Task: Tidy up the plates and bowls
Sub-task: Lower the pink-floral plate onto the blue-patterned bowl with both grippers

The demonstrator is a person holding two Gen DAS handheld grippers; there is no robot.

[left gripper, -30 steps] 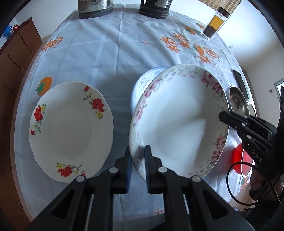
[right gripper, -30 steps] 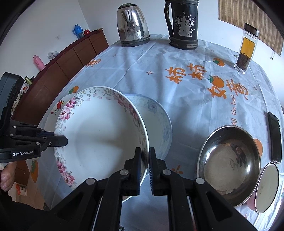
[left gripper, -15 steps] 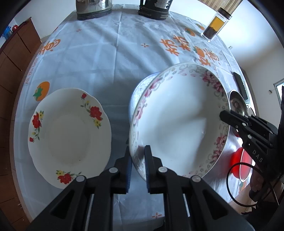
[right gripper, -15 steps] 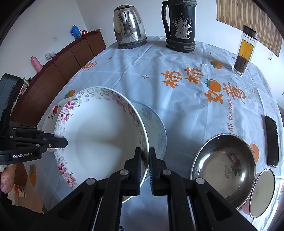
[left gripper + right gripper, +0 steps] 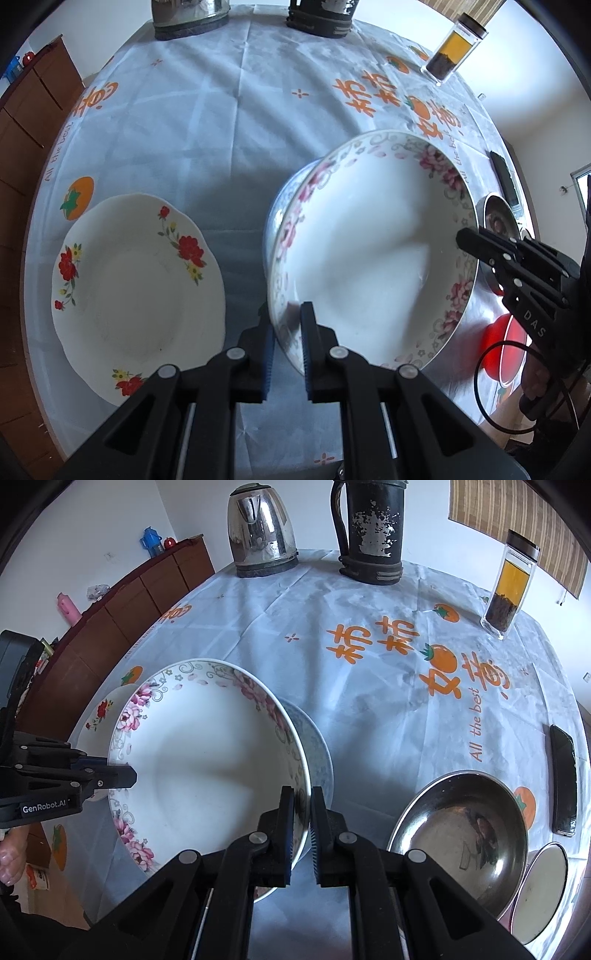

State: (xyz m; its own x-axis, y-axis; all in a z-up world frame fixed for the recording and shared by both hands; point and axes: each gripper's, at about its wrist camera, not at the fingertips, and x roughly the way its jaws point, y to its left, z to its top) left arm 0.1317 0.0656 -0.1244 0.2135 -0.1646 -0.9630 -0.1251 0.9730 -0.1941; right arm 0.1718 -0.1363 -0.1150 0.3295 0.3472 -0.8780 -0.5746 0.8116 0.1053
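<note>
I hold the pink-flowered bowl (image 5: 373, 251) tilted above the desk (image 5: 229, 122), my left gripper (image 5: 287, 314) clenched on one side of its rim, my right gripper (image 5: 303, 801) clenched on the opposite side. Under the bowl sits a blue-patterned plate (image 5: 317, 753); beside it lies the red-flowered plate (image 5: 136, 280).

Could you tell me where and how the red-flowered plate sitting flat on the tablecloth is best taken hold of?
Probably by its scalloped rim. The red-flowered plate lies flat and shallow, so only its edge offers a pinch: one finger over, one under. Come from the near side, steeply downward; that edge is clear, while the pink-flowered bowl crowds the other side.
</note>
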